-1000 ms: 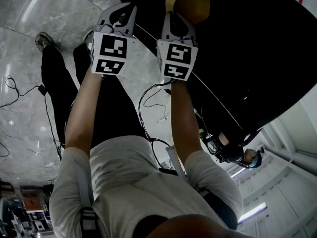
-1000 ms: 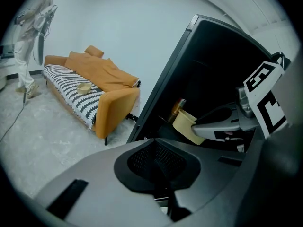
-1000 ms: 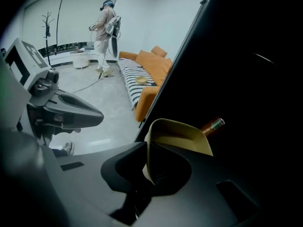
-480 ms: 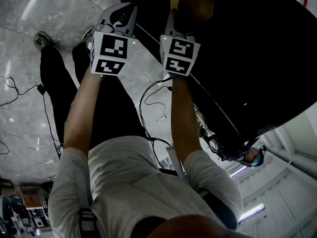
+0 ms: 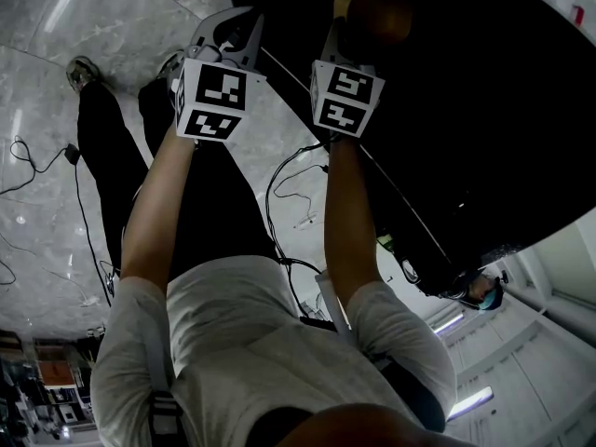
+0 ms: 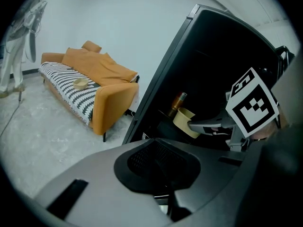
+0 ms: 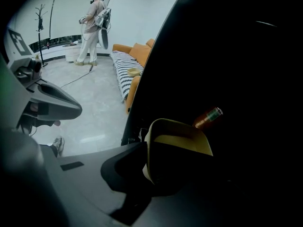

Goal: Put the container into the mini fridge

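A cream-yellow container (image 7: 177,148) is clamped at its near wall by my right gripper (image 7: 150,170), which is shut on it. In the head view the right gripper (image 5: 358,21) holds the container (image 5: 377,12) inside the dark opening of the mini fridge (image 5: 456,110). From the left gripper view, the container (image 6: 183,122) hangs in the fridge (image 6: 213,56) just in front of an orange-brown bottle (image 6: 179,100). The bottle (image 7: 208,118) lies right behind the container. My left gripper (image 5: 231,28) hovers beside the fridge's edge, shut and holding nothing.
An orange sofa (image 6: 102,86) with a striped cover and a small bowl (image 6: 80,83) stands left of the fridge. Another person (image 7: 92,27) stands far off on the grey floor near a coat stand (image 7: 40,13). Cables (image 5: 296,180) trail on the floor below my arms.
My right gripper has carried the container a little further up and right in the head view, deeper into the fridge's dark opening. The left gripper has stayed about where it was.
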A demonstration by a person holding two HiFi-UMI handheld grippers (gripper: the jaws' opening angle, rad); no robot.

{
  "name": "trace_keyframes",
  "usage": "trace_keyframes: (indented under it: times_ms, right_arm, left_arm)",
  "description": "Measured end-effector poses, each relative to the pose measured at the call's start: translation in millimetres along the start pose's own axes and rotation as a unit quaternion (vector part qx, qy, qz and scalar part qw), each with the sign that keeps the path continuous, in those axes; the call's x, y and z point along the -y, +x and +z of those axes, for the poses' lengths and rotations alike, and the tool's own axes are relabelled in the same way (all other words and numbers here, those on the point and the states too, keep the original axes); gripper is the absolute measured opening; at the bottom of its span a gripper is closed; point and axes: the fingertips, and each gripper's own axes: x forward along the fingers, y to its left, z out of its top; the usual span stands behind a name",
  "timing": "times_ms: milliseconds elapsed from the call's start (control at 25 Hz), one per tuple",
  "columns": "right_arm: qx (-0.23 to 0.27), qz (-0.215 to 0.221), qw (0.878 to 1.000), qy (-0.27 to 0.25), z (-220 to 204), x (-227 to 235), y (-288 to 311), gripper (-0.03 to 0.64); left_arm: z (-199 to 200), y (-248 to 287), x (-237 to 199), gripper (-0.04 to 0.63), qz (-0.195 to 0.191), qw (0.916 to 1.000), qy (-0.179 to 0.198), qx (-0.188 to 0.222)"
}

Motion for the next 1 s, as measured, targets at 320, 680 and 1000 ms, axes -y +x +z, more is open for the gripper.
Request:
trace_keyframes:
  times_ms: [320, 680, 1000]
  right_arm:
    - [-0.012, -0.021, 1.000, -0.010, 3.7, 15.3, 5.0, 0.051]
    - [-0.024, -0.042, 0.999, -0.003, 1.2, 33.4, 8.1, 0.052]
    - [-0.043, -0.058, 0.997, 0.004, -4.4, 45.2, 5.8, 0.052]
  left_arm:
    - [-0.5, -3.0, -4.1, 0.012, 0.004, 0.9999, -0.013, -0.008]
    - [-2.9, 3.7, 4.8, 0.012, -0.005, 0.9997, -0.016, -0.016]
    - [-3.9, 5.5, 18.6, 0.012, -0.019, 0.9994, -0.014, -0.024]
